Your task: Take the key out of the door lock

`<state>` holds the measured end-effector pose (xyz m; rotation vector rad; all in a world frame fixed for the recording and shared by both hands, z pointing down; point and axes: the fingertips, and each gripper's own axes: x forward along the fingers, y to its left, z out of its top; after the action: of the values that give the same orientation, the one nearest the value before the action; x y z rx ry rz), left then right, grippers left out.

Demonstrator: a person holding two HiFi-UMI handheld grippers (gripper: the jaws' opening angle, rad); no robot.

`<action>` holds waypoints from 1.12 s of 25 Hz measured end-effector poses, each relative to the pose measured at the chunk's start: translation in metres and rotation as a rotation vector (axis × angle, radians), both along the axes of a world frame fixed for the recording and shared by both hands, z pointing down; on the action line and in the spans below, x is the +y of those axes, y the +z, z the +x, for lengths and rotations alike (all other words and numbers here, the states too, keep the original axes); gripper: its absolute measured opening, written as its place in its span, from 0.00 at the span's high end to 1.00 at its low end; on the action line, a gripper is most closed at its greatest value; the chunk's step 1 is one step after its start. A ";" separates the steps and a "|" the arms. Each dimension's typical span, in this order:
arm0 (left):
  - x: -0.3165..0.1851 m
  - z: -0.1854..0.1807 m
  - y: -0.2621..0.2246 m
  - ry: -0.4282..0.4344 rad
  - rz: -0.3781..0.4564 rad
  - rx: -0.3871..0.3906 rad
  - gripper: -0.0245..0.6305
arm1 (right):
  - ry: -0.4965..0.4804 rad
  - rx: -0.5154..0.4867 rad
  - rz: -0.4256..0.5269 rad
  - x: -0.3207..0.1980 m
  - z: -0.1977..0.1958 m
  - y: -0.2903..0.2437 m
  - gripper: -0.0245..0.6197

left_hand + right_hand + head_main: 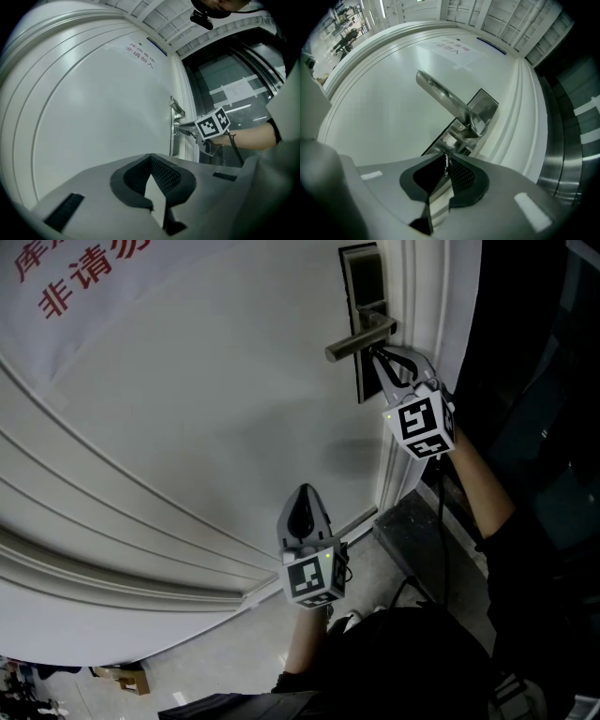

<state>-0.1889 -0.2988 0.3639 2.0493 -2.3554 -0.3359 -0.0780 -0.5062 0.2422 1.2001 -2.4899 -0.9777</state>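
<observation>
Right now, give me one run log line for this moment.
right gripper: shut on key at door lock | left gripper: shut, empty | key: not yet out

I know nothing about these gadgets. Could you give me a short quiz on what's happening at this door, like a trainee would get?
1. Which gripper is at the door lock by the lever handle? A: left gripper. B: right gripper.
2. True or false: the left gripper grips the lever handle.
3. What thin metal thing sits between the right gripper's jaws?
Key: 1 B. 2 False: it hangs apart from the handle, shut and empty. 3 The key.
</observation>
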 end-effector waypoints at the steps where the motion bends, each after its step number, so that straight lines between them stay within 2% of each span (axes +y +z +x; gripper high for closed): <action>1: 0.000 -0.001 0.000 -0.001 0.001 0.001 0.96 | -0.003 -0.004 -0.004 -0.001 0.000 0.000 0.92; 7: -0.001 -0.003 0.003 -0.004 0.000 -0.017 0.96 | -0.016 -0.020 -0.026 -0.006 -0.001 0.004 0.92; 15: -0.003 -0.004 0.002 -0.006 -0.002 0.000 0.96 | -0.049 -0.036 -0.076 -0.005 -0.001 0.005 0.94; 28: -0.002 -0.007 0.001 -0.009 0.002 0.004 0.97 | -0.058 -0.024 -0.085 -0.005 -0.001 0.005 0.94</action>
<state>-0.1955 -0.3006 0.3647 2.0371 -2.3642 -0.3424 -0.0792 -0.5113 0.2468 1.1268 -2.5707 -0.8658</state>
